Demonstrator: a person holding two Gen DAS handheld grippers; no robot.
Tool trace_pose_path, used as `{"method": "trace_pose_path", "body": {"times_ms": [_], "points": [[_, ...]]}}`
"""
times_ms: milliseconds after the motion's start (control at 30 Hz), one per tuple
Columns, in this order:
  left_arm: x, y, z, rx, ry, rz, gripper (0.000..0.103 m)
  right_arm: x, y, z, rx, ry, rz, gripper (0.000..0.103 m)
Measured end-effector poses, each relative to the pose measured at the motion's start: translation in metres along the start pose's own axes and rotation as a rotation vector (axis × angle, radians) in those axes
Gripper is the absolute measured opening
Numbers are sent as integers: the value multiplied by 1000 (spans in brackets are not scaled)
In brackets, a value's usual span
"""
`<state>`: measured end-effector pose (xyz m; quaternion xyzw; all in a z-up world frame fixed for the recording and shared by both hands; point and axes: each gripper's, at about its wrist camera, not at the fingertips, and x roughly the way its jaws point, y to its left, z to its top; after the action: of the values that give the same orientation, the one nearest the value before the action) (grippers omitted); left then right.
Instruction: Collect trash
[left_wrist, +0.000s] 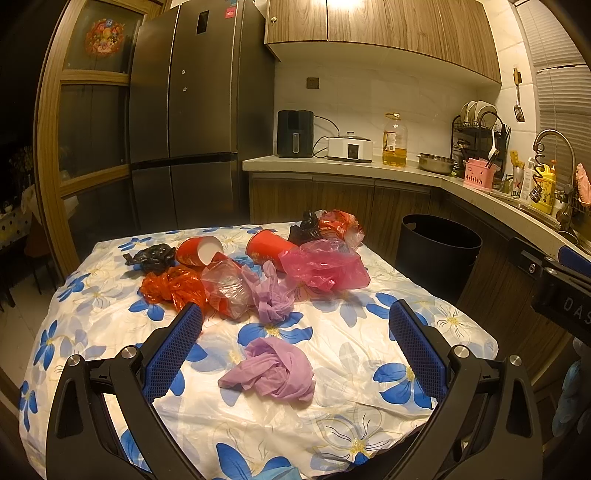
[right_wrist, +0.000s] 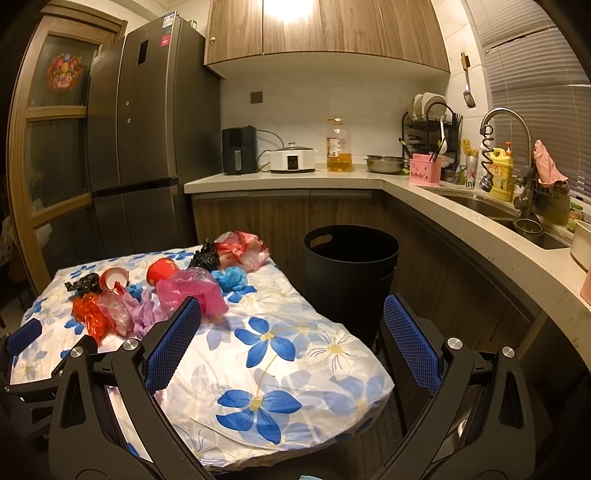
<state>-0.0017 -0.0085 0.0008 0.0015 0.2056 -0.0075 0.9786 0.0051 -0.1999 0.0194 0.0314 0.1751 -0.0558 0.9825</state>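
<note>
A table with a blue-flower cloth (left_wrist: 369, 354) holds crumpled trash: a purple bag (left_wrist: 275, 371) nearest my left gripper, another purple bag (left_wrist: 273, 295), a pink bag (left_wrist: 325, 264), an orange bag (left_wrist: 173, 286), a black bag (left_wrist: 151, 256) and two red paper cups (left_wrist: 197, 251) (left_wrist: 267, 245). My left gripper (left_wrist: 295, 317) is open and empty above the near purple bag. My right gripper (right_wrist: 291, 314) is open and empty above the table's right edge (right_wrist: 332, 325). A black trash bin (right_wrist: 349, 273) stands right of the table; it also shows in the left wrist view (left_wrist: 436, 251).
A grey fridge (left_wrist: 184, 110) stands behind the table. A kitchen counter (right_wrist: 295, 181) with an air fryer, cooker, oil bottle and dish rack runs along the back and right, ending at a sink (right_wrist: 498, 210). A blue bag (right_wrist: 231, 278) lies by the pink one.
</note>
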Motion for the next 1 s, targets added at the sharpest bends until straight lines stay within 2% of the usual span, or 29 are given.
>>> {"method": "trace_pose_path", "body": {"times_ms": [533,767,1000], "points": [[0,-6,-4,-11,-3,-1,98,9,1,-8,0,13,12,98],[6,8,-10,-19,-10,6,98,15,2,-11,-2,15,30,98],[22,32,-34,-58,-25,43,98,29,5,-17,3,25,68,98]]}}
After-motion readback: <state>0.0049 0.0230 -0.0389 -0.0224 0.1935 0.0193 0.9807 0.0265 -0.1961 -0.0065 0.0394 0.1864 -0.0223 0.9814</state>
